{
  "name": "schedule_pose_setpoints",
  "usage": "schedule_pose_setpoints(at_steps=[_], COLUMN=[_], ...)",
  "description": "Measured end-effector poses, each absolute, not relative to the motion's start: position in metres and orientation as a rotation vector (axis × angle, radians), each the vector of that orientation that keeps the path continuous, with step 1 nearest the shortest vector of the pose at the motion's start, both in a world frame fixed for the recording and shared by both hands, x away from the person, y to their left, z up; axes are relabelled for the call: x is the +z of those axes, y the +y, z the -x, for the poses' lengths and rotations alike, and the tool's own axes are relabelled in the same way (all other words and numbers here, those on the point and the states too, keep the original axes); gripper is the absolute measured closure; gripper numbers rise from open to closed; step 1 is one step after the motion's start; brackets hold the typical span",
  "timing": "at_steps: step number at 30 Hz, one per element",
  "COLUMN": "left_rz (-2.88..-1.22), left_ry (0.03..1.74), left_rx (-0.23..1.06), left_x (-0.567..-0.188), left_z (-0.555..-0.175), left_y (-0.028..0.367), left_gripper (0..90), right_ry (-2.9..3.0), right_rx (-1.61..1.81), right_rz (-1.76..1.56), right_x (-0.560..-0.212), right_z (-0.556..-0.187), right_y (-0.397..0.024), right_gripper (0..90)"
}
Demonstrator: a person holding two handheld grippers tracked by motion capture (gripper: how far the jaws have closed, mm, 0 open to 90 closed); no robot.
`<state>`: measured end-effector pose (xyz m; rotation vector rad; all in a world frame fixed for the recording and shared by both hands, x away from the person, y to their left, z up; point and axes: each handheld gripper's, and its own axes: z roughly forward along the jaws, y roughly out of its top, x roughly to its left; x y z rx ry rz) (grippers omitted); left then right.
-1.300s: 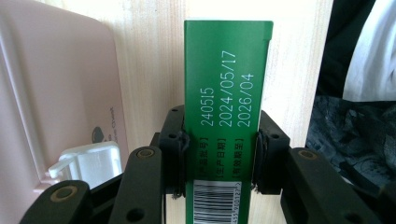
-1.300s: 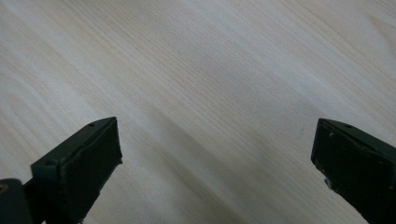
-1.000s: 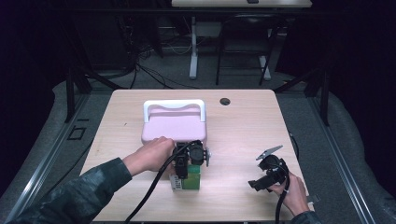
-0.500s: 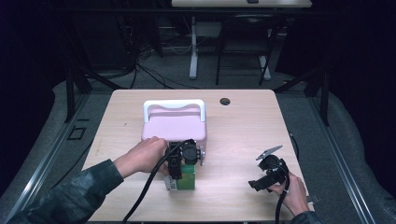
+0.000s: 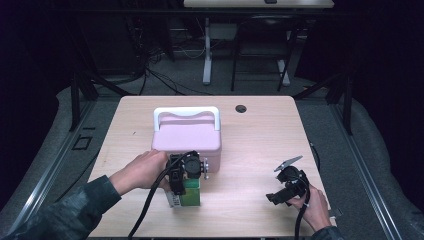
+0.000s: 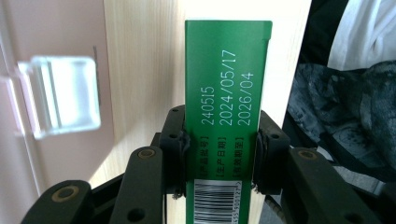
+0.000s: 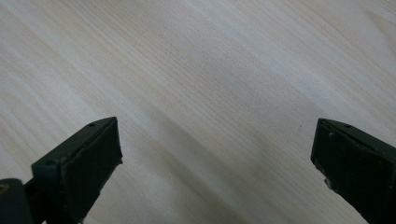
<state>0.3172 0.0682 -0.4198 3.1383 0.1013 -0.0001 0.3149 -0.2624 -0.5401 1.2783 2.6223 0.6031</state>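
While clamped in left gripper (image 5: 186,176) jaws, green carton (image 6: 227,93) shifted toward lower left of frame, off pink case (image 5: 186,134) front, above tabletop (image 5: 260,130); likely being withdrawn. Right gripper (image 5: 286,186) idle lower right, jaws spread wide, empty

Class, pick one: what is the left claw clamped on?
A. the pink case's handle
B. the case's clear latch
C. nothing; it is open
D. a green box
D: in the left gripper view both jaws of the left claw press the sides of the green box, beside the pink case.
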Motion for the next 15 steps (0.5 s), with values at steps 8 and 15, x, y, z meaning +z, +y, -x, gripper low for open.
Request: schedule_pose_setpoints(at_steps=[8, 15], left_rz=[-3.149, -3.148], left_ry=[0.159, 0.226], left_rx=[0.012, 0.011], left_x=[-0.416, -0.413], left_z=[-0.316, -0.318], left_y=[0.085, 0.104], left_gripper=[63.1, 63.1], right_ry=[2.621, 2.622], right_rx=[0.612, 0.61], right_rz=[-1.292, -1.305], right_x=[-0.541, -0.54], right_z=[-0.315, -0.314], right_y=[-0.262, -0.262], right_gripper=[1.0, 1.1])
